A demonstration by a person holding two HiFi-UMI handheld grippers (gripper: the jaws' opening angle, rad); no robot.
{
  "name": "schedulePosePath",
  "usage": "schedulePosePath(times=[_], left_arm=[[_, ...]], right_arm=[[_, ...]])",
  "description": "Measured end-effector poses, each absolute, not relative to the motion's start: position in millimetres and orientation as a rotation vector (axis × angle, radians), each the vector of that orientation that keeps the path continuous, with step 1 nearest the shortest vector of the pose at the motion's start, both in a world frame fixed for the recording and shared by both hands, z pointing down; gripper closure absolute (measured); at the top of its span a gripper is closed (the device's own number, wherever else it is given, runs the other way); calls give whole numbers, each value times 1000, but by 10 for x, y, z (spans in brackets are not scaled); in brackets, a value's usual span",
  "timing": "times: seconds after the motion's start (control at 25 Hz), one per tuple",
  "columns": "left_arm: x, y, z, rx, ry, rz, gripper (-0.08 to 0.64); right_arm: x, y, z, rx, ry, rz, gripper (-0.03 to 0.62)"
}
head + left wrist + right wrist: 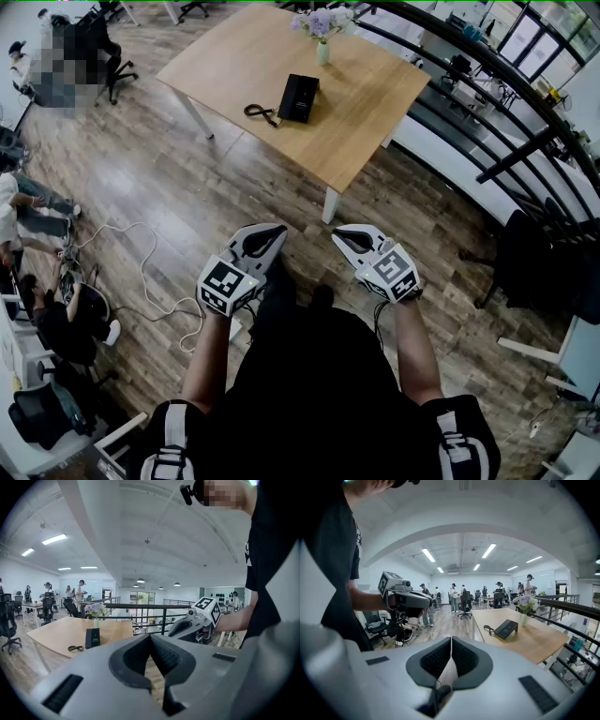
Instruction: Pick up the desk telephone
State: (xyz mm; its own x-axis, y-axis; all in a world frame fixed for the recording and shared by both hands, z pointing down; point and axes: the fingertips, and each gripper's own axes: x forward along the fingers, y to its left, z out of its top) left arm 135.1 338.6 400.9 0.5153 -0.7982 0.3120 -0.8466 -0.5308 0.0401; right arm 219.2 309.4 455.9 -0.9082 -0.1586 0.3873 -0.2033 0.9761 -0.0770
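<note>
Black rectangular desk telephone (300, 97) lies on the light wooden table (375, 103), its looped black cord (262, 114) just beside it, and a small vase of purple flowers (322, 33) stands near the far edge. Left gripper (270, 232) and right gripper (345, 234) are side by side over the wood-plank floor (187, 178), well apart from the table (both jaws clenched tight, nothing between them).

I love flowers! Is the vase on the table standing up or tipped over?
Standing up. The vase sits upright on the table, with the flowers on top.
</note>
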Motion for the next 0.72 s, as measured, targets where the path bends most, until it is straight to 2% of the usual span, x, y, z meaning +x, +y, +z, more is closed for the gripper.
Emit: schedulePosePath(times=[0.72], left_arm=[[848, 3233, 4143, 2493, -1381, 334, 538]], right_arm=[[1740, 2861, 4542, 242, -2758, 262, 568]])
